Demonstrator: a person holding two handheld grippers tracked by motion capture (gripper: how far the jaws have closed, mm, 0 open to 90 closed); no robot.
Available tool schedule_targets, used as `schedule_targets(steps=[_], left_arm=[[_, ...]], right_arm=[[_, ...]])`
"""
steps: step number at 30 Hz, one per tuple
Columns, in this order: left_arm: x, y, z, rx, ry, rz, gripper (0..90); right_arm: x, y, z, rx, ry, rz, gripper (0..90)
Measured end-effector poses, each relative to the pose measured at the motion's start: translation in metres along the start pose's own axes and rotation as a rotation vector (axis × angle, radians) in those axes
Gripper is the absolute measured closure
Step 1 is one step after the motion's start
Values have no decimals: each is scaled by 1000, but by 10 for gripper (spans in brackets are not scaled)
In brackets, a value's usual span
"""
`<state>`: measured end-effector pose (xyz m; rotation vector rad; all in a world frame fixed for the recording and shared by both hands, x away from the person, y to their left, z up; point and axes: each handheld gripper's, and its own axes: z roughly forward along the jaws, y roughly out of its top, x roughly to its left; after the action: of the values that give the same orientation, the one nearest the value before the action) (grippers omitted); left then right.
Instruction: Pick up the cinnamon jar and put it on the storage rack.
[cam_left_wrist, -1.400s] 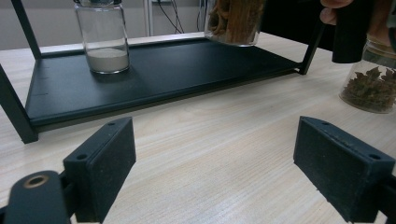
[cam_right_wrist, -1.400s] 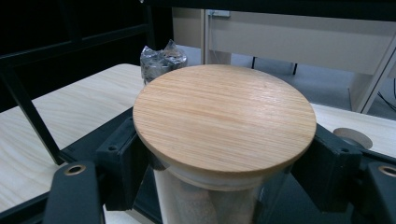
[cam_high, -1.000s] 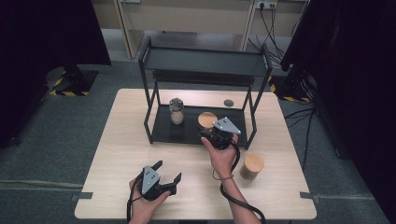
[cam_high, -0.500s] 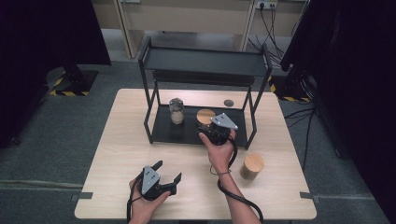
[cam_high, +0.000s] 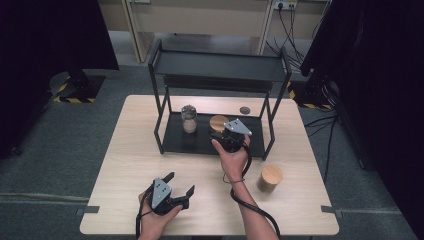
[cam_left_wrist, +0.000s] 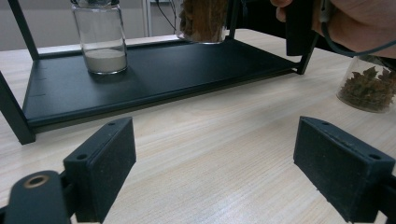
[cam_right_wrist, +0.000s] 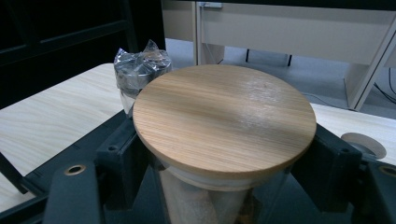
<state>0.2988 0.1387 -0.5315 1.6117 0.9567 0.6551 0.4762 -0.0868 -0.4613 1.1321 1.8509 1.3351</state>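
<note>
The right gripper (cam_high: 226, 138) clasps an upright wooden-lidded jar (cam_right_wrist: 224, 116) on the rack's lower shelf (cam_high: 200, 142), jaws flanking its glass neck. The left gripper (cam_high: 175, 190) rests wide open on the table (cam_high: 125, 155), well apart.

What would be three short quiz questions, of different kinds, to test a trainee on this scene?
1. True or false: the left gripper is shut on a jar.
2. On which jar is the right gripper closed? A) the glass jar of white powder B) the wooden-lidded jar on the rack's bottom shelf C) the wooden-lidded jar on the table
3. Fill in: the jar of white powder stands on the bottom shelf of the black ____.

Key: 1 false, it is open over bare table; 2 B; 3 rack.
</note>
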Motion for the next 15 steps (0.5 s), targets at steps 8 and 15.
schedule_targets(steps=[8,15], left_arm=[[0,0,0,2,0,6,125],[-1,0,0,2,-1,10,125]], right_arm=[[-1,1,10,11,-8,4,262],[-2,0,17,24,-17,12,263]])
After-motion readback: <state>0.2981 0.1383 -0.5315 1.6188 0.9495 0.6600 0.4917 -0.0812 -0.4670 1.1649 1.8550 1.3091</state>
